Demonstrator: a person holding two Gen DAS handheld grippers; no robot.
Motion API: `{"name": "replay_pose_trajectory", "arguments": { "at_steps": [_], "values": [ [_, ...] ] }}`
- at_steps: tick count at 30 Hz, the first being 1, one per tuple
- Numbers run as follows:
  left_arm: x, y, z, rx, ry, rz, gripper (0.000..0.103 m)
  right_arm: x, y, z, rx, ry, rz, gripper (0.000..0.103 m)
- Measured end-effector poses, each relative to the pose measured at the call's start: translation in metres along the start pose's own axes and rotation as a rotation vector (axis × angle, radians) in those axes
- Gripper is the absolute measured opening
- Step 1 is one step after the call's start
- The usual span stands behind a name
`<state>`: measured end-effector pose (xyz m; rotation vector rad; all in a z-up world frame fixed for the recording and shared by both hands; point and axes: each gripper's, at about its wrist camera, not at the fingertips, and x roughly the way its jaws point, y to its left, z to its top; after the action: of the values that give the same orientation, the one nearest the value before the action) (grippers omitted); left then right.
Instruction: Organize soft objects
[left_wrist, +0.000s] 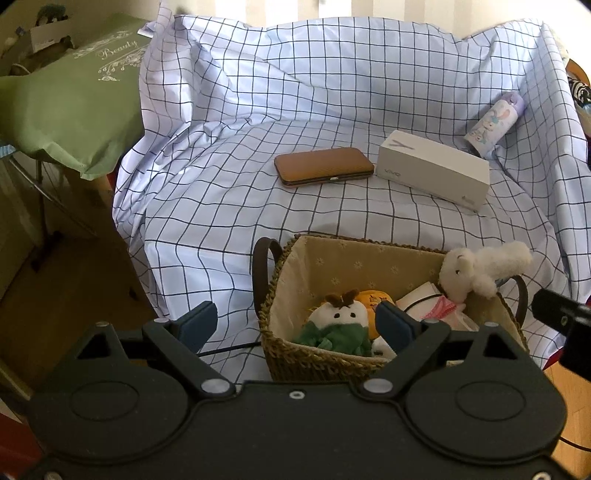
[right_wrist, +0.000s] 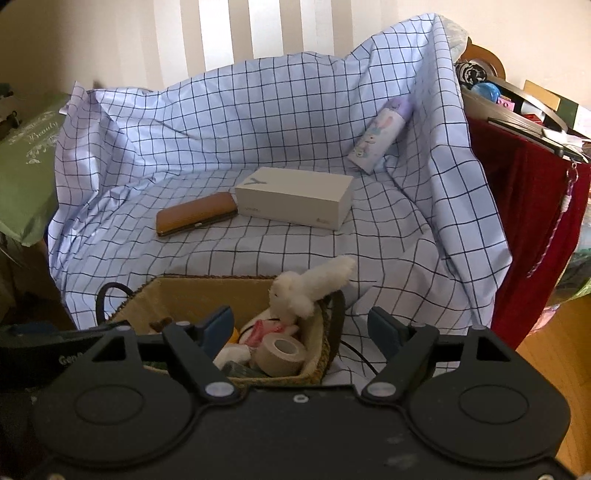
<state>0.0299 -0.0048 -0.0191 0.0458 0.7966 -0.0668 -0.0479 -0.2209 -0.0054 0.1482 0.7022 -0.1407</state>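
A woven basket (left_wrist: 295, 354) (right_wrist: 317, 354) with a beige lining stands at the near edge of the checked cloth. Inside lie a white plush with a green scarf (left_wrist: 341, 321), an orange soft toy (left_wrist: 371, 297), a white plush rabbit (left_wrist: 476, 269) (right_wrist: 306, 288) leaning on the right rim, and a roll of tape (right_wrist: 280, 350). My left gripper (left_wrist: 295, 325) is open and empty, just in front of the basket's left side. My right gripper (right_wrist: 301, 328) is open and empty, in front of the basket's right end.
On the checked cloth (left_wrist: 332, 110) behind the basket lie a brown case (left_wrist: 323, 166) (right_wrist: 195, 214), a white box (left_wrist: 432, 170) (right_wrist: 295, 197) and a printed bottle (left_wrist: 495, 123) (right_wrist: 380, 138). A green pillow (left_wrist: 70, 96) is left; a red-draped shelf (right_wrist: 532, 221) is right.
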Motion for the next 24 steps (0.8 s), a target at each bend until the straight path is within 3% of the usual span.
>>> {"name": "replay_pose_trajectory", "arguments": {
  "at_steps": [3,24],
  "values": [
    [-0.0007,-0.0003,-0.0004,0.001,-0.002,-0.001,0.094,0.0012,0.0011,-0.0025,0.001,0.011,-0.005,0.08],
    [-0.0017,-0.0022,-0.0051,0.026,0.009,-0.01,0.096,0.0055,-0.0001,-0.0066,0.011,0.042,-0.018,0.084]
  ]
}}
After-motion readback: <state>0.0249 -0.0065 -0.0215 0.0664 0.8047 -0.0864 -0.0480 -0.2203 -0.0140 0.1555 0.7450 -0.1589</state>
